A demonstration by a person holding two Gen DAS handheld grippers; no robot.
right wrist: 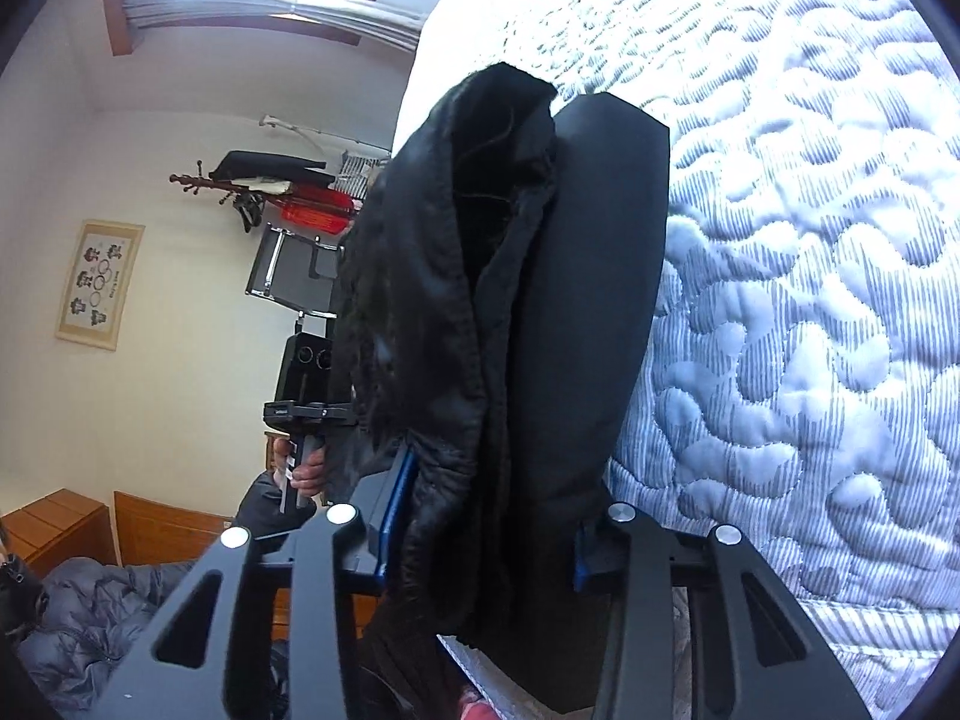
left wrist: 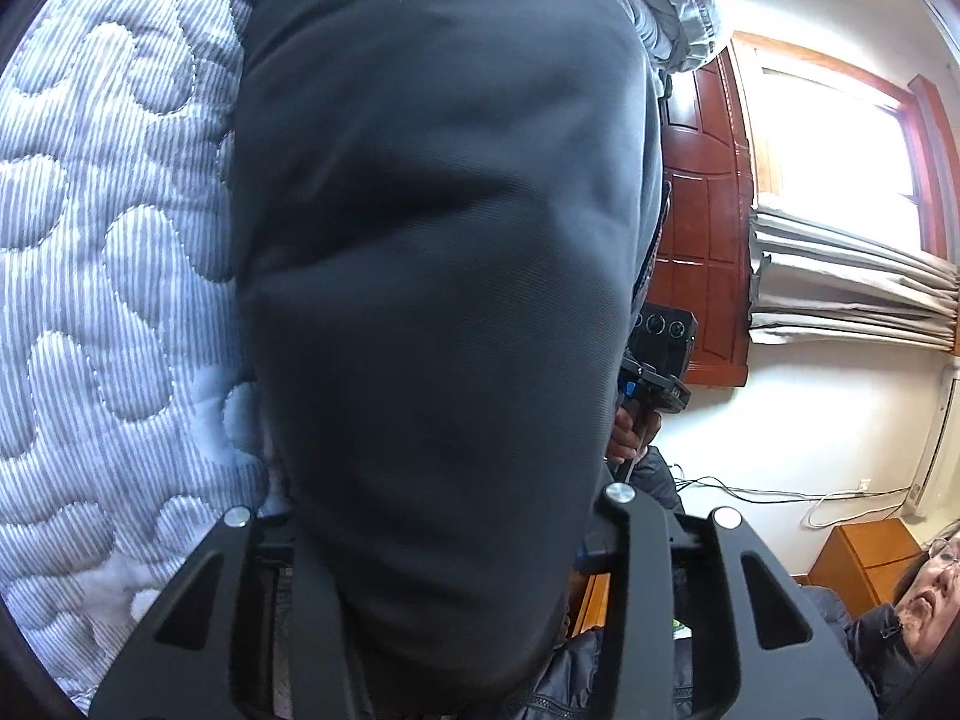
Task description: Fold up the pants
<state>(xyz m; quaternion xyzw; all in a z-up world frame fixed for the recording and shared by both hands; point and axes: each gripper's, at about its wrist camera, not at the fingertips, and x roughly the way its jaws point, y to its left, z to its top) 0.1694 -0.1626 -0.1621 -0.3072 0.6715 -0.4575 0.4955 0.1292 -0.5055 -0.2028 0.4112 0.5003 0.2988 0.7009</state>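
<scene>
Pants (right wrist: 510,330) clamped in both grippers, above the quilted bed (right wrist: 810,300).
Left gripper (left wrist: 444,540) and right gripper (right wrist: 480,546) each pinch the dark fabric, which hangs bunched between their fingers; farther off, a window (left wrist: 840,138).

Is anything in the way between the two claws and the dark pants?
No, nothing visible. The pants already sit between the fingers of the left claw, and between those of the right claw too. Beyond them is only the quilted bed cover.
</scene>
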